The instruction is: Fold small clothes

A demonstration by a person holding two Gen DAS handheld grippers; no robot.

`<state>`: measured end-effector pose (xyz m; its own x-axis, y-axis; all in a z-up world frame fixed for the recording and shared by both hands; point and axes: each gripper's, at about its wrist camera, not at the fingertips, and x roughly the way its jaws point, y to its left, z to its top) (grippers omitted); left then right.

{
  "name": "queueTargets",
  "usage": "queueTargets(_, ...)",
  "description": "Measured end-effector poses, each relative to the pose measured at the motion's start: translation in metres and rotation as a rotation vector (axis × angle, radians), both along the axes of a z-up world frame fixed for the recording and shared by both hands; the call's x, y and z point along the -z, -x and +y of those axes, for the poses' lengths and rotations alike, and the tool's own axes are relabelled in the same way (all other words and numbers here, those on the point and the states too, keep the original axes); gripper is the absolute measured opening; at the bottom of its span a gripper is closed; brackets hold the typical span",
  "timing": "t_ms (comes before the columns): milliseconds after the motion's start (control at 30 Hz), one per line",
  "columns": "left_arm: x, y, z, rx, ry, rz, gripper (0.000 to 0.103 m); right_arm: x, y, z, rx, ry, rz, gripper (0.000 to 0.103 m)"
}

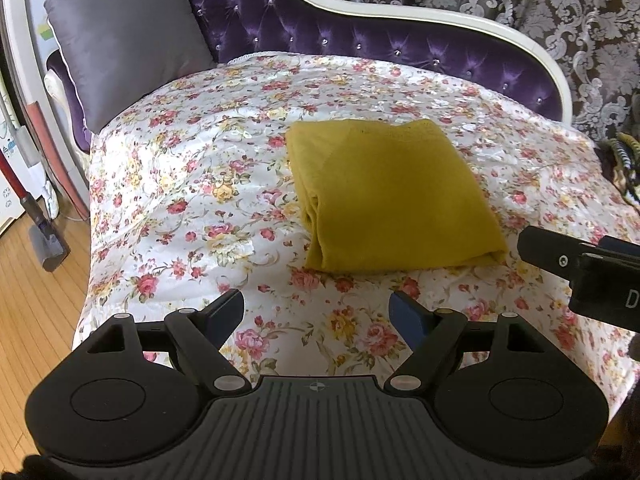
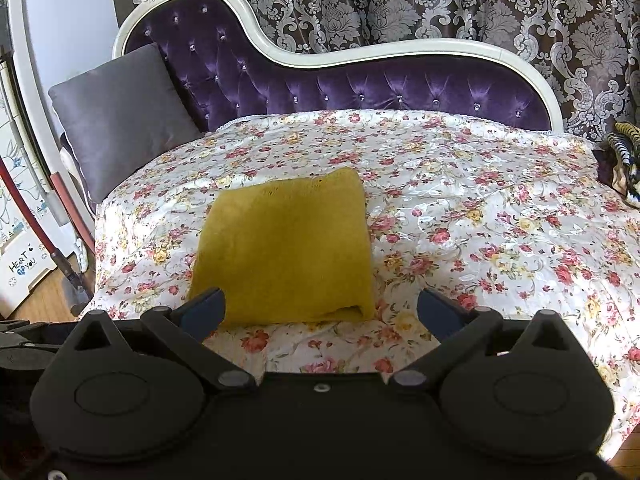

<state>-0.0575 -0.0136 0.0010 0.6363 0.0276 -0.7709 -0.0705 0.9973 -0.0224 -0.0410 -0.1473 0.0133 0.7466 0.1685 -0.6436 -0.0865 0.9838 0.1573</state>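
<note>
We count one yellow cloth (image 1: 394, 196), folded into a neat squarish pad, lying flat on the floral cover (image 1: 192, 184) of the chaise (image 2: 360, 84), nearer its front edge than its purple tufted back. We hold two hand-held grippers. The left hand-held gripper (image 1: 318, 318) hangs over the bare cover just in front of the cloth, jaws spread wide with nothing between them. The right hand-held gripper (image 2: 320, 310) points at the cloth's near edge, its jaws likewise wide apart and holding nothing; its left fingertip (image 2: 206, 306) overlaps the cloth's near corner in our view, but we cannot tell whether it touches. Part of the right one also shows at the right edge of the left wrist view, bearing a white letter "D", the rest cut off. We see one grey cushion (image 2: 120, 116) propped at the left end of the chaise, one damask curtain (image 2: 440, 0) behind it, and one striped dark-and-yellow item (image 2: 624, 160) at the far right end, too cut off to name. On the floor at left stands a white box (image 2: 24, 264) printed "HEART" and "YOU", beside one red stick-like tool (image 2: 32, 216).
</note>
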Motion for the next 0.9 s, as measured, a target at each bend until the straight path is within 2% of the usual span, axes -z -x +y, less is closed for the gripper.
queueTargets(900,0.0025,-0.0015,0.0004,-0.002,0.002,0.013,0.079,0.0040,-0.0034,0.0047,-0.018,-0.004,0.017,0.102)
